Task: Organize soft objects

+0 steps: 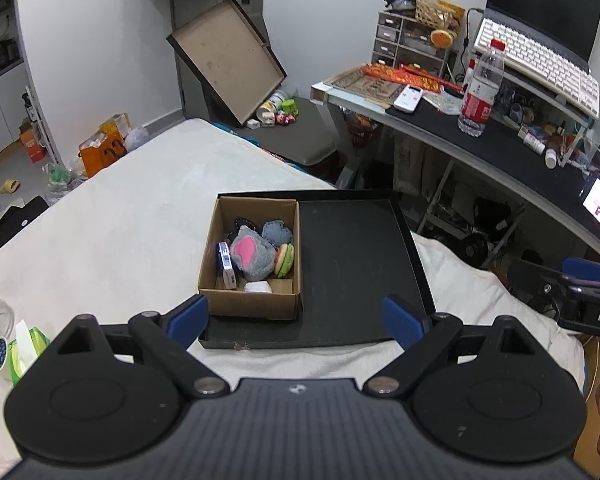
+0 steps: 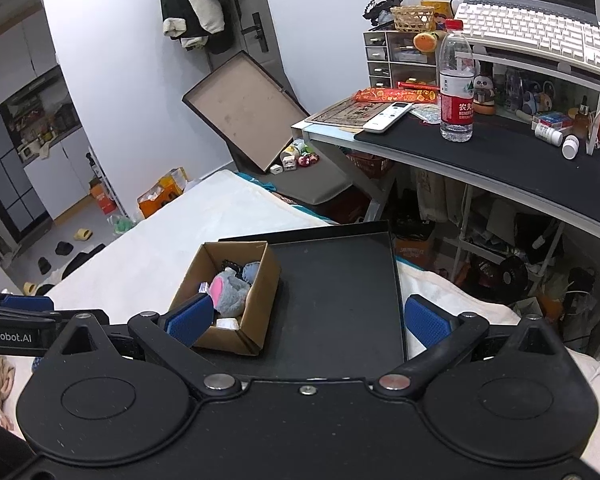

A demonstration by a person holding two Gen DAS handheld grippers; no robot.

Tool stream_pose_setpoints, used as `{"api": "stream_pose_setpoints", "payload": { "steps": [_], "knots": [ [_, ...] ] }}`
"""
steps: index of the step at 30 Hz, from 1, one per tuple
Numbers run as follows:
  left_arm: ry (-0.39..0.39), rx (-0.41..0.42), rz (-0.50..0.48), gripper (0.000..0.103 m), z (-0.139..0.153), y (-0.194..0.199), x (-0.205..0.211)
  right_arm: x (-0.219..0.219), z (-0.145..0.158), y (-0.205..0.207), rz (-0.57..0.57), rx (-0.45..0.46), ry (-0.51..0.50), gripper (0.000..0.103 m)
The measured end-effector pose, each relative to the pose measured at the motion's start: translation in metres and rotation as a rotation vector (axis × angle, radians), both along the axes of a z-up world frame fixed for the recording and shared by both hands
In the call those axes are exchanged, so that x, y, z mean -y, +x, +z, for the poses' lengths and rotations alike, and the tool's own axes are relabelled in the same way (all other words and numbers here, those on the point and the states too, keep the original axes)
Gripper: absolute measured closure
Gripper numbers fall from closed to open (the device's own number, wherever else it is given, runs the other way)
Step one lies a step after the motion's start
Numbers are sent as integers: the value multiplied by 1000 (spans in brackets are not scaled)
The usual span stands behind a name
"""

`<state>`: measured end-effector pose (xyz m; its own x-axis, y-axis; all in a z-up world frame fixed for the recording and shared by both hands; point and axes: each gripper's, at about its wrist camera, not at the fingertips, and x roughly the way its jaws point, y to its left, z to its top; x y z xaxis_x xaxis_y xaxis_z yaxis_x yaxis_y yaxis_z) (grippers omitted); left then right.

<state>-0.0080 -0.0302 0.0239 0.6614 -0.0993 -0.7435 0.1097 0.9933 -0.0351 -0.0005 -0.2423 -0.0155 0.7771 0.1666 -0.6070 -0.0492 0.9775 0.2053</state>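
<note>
left gripper spread wide and empty, right gripper same deal, cardboard box of soft toys sitting in black tray on the bed

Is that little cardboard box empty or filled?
Partly filled: the cardboard box holds a grey-pink plush and other small items.

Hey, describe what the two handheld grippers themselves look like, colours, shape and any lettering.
Both match: the left gripper and right gripper have matte black ribbed bodies, two round black discs, silver pivot pins and black linkage arms ending in blue textured pads. White lettering on the side reads "GenRobot.AI", seen partly cut off. No cables or sleeves are visible.
</note>
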Motion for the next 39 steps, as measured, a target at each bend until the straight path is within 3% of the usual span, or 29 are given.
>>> {"api": "stream_pose_setpoints", "payload": {
  "steps": [7,39],
  "knots": [
    [15,49,-15,10,5,-12,7,0,2,-10,4,11,8,0],
    [-1,44,-15,10,6,-15,4,-10,6,-14,8,-27,-54,0]
  ]
}}
